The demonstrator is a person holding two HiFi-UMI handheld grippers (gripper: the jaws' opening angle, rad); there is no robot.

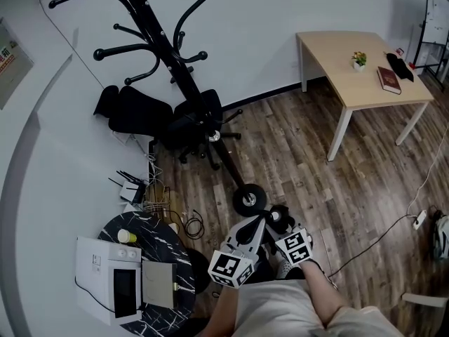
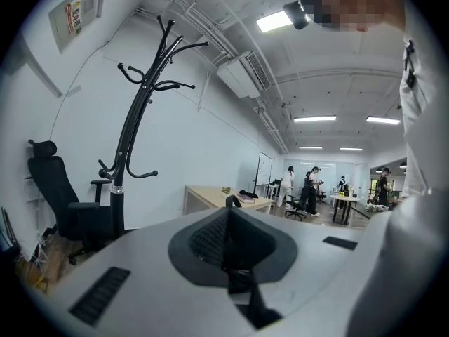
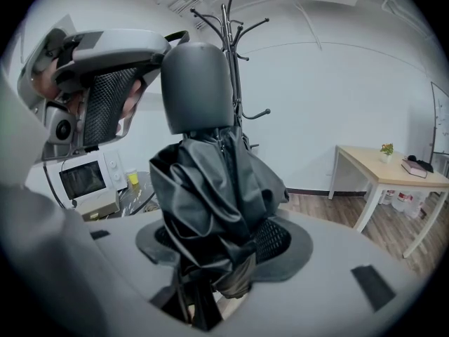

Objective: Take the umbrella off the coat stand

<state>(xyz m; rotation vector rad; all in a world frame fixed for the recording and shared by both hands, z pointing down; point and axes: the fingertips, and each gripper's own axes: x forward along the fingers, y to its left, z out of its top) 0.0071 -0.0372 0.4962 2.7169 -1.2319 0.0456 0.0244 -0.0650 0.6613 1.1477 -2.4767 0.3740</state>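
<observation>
The black coat stand [image 1: 184,76] rises from its round base [image 1: 249,199] in front of me, and its hooks are bare. A folded black umbrella [image 3: 214,188] stands upright between the jaws of my right gripper [image 3: 221,243], which is shut on its bunched fabric; the grey rounded end [image 3: 196,83] is on top. In the head view the umbrella [image 1: 280,218] shows only as a dark lump near the stand's base. My left gripper [image 2: 228,239] is shut and holds nothing. It points level at the stand [image 2: 133,132] and sits beside the right gripper [image 1: 284,232].
Black office chairs [image 1: 144,114] crowd the wall behind the stand. A wooden table [image 1: 365,83] with a book and a small plant stands to the right. A round dark table [image 1: 165,248] with a microwave [image 1: 109,279] is at the left. Cables [image 1: 161,202] trail on the floor.
</observation>
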